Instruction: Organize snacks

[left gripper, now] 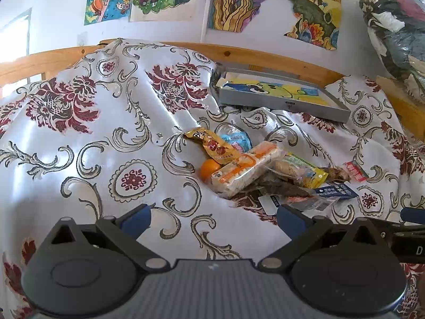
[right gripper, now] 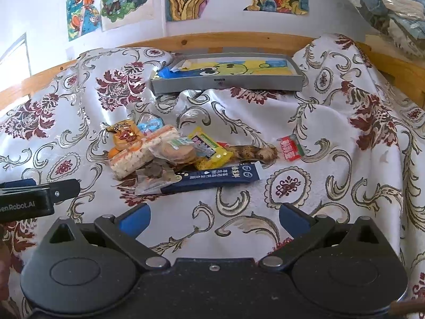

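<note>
- My left tool (left gripper: pixel 213 219) hovers low over the patterned cloth (left gripper: pixel 79 138) on the bed, blue fingers spread wide, nothing between them.
- Going left to right through the snack pile in the middle of the bed: a golden-orange packet (right gripper: pixel 124 134) sits at the left end, with a small blue-and-white packet (right gripper: pixel 151 123) just behind it.
- An orange fruit (left gripper: pixel 208 170) peeks out below the golden packet, touching the long rice-cracker pack (left gripper: pixel 245 168), which lies slanted.
- Next comes a clear bag of round biscuits (right gripper: pixel 176 151), resting partly on a yellow packet (right gripper: pixel 211 150).
- In front of those lies a clear wrapper with dark pieces (right gripper: pixel 154 172), and beside it a long dark-blue sachet (right gripper: pixel 217 176) lying flat, nearest my tools.
- A brownish, knobbly snack (right gripper: pixel 255 152) lies right of the yellow packet.
- A small red packet (right gripper: pixel 290 148) sits apart at the right end of the pile.
- Behind the pile, near the wooden headboard (right gripper: pixel 225 41), rests a shallow grey tray (right gripper: pixel 225 85) lined with a yellow-and-blue cartoon drawing.
- My right tool (right gripper: pixel 213 219) also hangs over the cloth, fingers wide apart and empty, the dark-blue sachet just ahead of it.
</note>
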Motion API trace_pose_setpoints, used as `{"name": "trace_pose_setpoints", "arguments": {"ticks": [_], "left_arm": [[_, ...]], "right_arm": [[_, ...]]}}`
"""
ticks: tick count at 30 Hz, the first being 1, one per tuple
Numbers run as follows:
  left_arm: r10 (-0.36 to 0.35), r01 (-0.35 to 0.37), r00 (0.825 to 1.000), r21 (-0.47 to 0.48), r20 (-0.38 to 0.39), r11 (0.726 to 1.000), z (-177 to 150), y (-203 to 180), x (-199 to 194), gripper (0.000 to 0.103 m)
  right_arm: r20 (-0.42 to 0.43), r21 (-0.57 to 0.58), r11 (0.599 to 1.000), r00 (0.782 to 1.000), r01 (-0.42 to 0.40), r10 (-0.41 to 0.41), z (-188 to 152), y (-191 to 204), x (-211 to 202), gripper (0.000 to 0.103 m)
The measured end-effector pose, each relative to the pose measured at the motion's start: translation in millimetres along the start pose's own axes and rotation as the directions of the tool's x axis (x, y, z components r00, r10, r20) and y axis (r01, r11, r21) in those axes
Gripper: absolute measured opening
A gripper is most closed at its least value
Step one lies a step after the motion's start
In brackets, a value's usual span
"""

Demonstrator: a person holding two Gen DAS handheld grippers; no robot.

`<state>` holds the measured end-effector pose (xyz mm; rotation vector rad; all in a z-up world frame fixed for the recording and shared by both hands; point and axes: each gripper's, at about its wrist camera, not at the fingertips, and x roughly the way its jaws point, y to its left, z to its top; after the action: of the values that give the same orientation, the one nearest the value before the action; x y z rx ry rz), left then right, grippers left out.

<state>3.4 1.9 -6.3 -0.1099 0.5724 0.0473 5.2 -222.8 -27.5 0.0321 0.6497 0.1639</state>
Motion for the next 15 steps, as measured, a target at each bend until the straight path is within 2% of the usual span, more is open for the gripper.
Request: {"name": "trace_pose_setpoints", "arguments": {"ticks": [6,15], "left_arm": [[0.018,-0.018,1.0,0.006,-0.019,1.0,4.0,-2.0,4.2,0.102],[0.005,-0.003,0.999,0.049,-0.041,0.999,19.0,-6.3,18.1,0.102]], "right_arm": [[0.0,-0.028,0.999,1.0,-0.026,0.026,4.6,-1.2,2.2,0.102],[0.006,-0.051,0.997,0.998,-0.065,0.065,23.3,-6.5,12.2,0.102]]}}
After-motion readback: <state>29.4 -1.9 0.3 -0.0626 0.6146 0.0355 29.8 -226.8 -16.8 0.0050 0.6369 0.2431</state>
